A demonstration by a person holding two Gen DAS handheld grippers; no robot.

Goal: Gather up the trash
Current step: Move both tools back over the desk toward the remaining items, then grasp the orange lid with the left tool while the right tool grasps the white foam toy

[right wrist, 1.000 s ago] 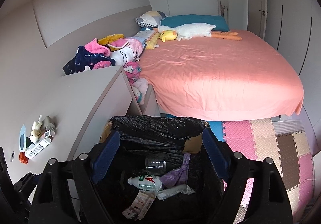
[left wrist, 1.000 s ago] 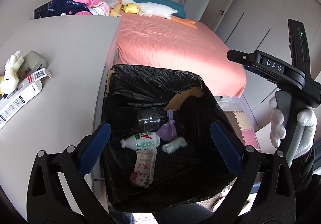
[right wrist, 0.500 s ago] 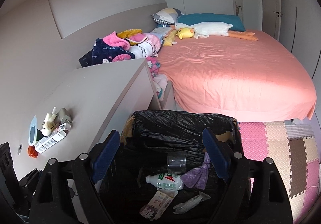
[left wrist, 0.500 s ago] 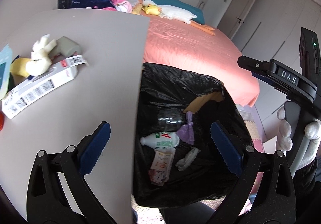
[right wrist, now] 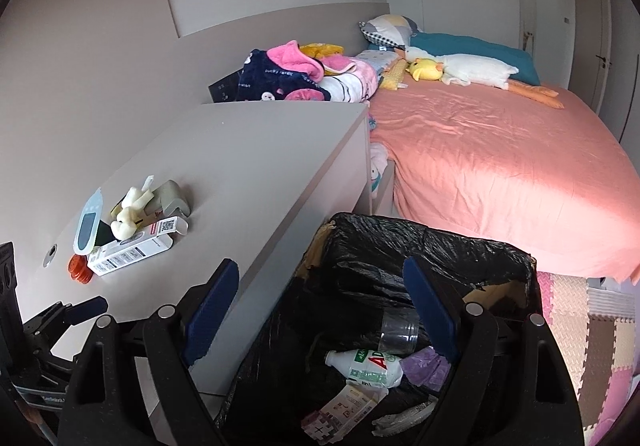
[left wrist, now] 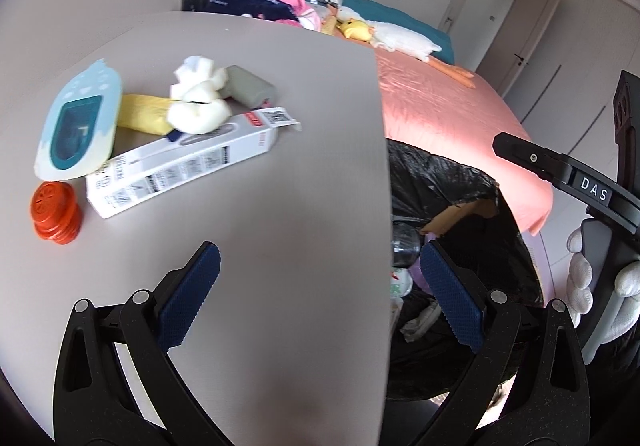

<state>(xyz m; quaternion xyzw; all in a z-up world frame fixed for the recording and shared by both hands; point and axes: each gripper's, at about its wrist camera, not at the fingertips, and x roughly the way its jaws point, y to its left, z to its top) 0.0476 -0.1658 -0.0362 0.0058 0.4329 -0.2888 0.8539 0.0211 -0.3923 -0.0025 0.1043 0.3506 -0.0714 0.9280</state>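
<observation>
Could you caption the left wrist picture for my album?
Open left gripper over a grey desk, white carton ahead.

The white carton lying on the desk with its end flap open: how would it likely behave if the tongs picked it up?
The white carton is thin cardboard with its end flap open, so it is probably light and may crush under a hard squeeze. It lies flat, so it should slide rather than roll. The white wad resting on it could tumble off.

A wide bed under a salmon-pink sheet (right wrist: 500, 166) is filling the right of the room, with a long white plush goose (right wrist: 472, 71) lying across it by a teal pillow (right wrist: 472, 46). A heap of navy and pink fleece clothes (right wrist: 288, 76) is sitting behind the pale grey cabinet top (left wrist: 260, 226). Pastel foam floor mats (right wrist: 600, 334) are showing at lower right.
</observation>
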